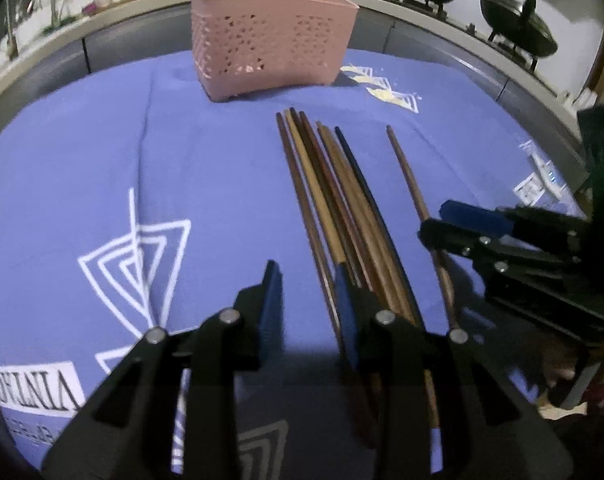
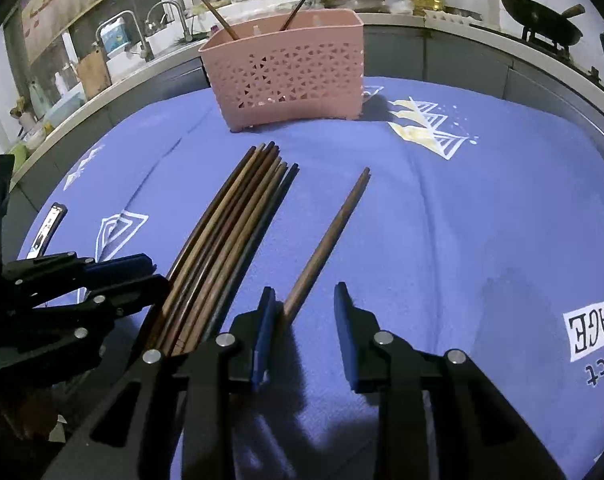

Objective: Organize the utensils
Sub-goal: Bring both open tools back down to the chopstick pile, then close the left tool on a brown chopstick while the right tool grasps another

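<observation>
1. The left hand-held gripper (image 1: 307,300) is held released, one chopstick between its fingers.
2. The right hand-held gripper (image 2: 303,312) is spread wide around the lone chopstick (image 2: 329,236).
3. The chopstick bundle (image 1: 341,208) is seen between both; the pink basket (image 1: 270,40) is stood ahead.

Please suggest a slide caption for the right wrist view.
Open right gripper beside a lone chopstick, chopstick bundle and pink basket beyond.

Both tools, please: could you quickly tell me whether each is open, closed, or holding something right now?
Left tool: open, holding nothing; one chopstick of the bundle lies between its fingers.
Right tool: open, holding nothing; the single chopstick lies between its fingers.
</observation>
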A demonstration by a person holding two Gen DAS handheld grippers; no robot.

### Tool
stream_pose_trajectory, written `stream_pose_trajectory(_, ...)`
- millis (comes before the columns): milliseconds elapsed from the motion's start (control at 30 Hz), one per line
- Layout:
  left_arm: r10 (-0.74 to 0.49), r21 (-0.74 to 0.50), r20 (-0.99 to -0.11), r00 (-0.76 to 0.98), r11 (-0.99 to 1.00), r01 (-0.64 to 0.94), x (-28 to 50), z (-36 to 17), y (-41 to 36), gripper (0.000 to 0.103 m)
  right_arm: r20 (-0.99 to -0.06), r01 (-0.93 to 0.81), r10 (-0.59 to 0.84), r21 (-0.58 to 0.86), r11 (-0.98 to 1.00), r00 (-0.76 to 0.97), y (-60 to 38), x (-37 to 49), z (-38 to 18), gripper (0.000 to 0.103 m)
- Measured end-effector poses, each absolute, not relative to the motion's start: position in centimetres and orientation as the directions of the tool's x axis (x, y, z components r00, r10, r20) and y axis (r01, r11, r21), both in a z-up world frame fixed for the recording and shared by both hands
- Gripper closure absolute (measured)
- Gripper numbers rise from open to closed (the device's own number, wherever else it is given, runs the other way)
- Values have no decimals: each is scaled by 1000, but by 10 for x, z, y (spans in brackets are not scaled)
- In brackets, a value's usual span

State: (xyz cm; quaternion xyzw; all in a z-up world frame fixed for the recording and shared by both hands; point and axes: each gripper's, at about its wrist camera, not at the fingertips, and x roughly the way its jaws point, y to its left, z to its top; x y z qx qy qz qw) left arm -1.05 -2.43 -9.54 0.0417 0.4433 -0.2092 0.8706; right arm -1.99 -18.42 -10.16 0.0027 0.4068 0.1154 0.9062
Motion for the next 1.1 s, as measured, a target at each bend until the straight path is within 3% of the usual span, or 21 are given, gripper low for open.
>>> stream_pose_trajectory(67,-296,-69,-793,532,912,404,-10,-96,-30,77,-732,-212,206,87,973,649,-184,-20,-102,72)
stream_pose_trajectory(167,-233,19,-790,567,916,402,-8,-97,-34,88,-725,-229,203,64,971,658,-183,-22,-103,72)
stream_pose_trajectory(367,-206,25,-801,562,927,375,2,-95,-12,95,-725,-217,199,70,974,659,-190,-23,-102,72)
stream_pose_trajectory(600,-183,7,-806,563,948,319,-8,-94,32,95,-724,-221,186,47,974,665,-187,-23,-102,72)
stream_pose_trajectory(700,-184,9,-804,565,947,322,-17,-95,35,95,-724,-251,204,45,967,658,-184,-23,-103,86)
stream_pose_trajectory(867,-193,4,-806,560,943,332,-23,-95,36,95,-736,-279,191,3,960,649,-182,-25,-102,90)
stream_pose_trajectory(1100,-234,-42,-804,546,939,340,-24,-95,41,94,-757,-270,185,12,963,627,-199,-34,-103,89)
